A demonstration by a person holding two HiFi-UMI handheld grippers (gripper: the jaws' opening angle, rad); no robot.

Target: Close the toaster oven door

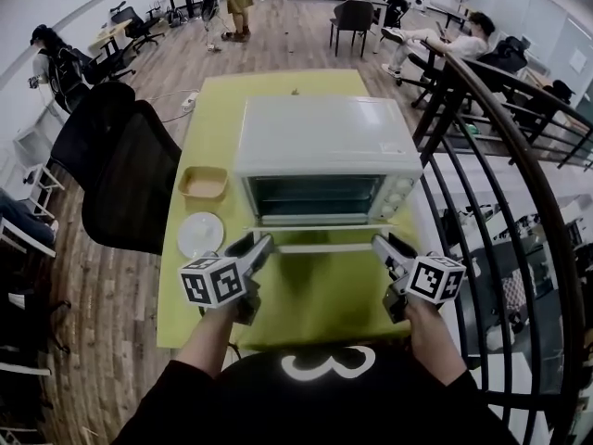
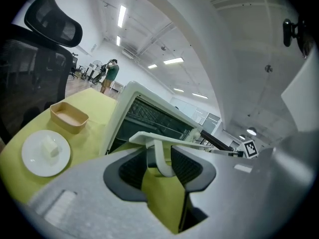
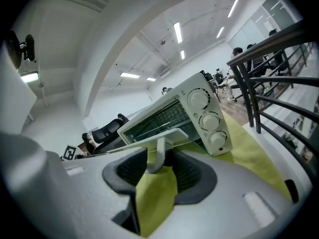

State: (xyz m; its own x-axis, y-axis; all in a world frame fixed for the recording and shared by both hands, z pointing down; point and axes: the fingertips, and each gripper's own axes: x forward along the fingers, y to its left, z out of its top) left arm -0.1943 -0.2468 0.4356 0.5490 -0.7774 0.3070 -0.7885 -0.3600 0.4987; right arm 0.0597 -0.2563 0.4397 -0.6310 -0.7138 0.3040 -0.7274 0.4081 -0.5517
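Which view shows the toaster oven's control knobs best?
The right gripper view: the three knobs face the camera, large and unobstructed. The head view shows them small, from above. The left gripper view shows none clearly.

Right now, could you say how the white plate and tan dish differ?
The white plate is round and flat; the tan dish is rectangular with raised walls. The plate carries a small white piece; the dish looks empty. The plate lies nearer the person than the dish. Both sit on the yellow-green table, left of the toaster oven.
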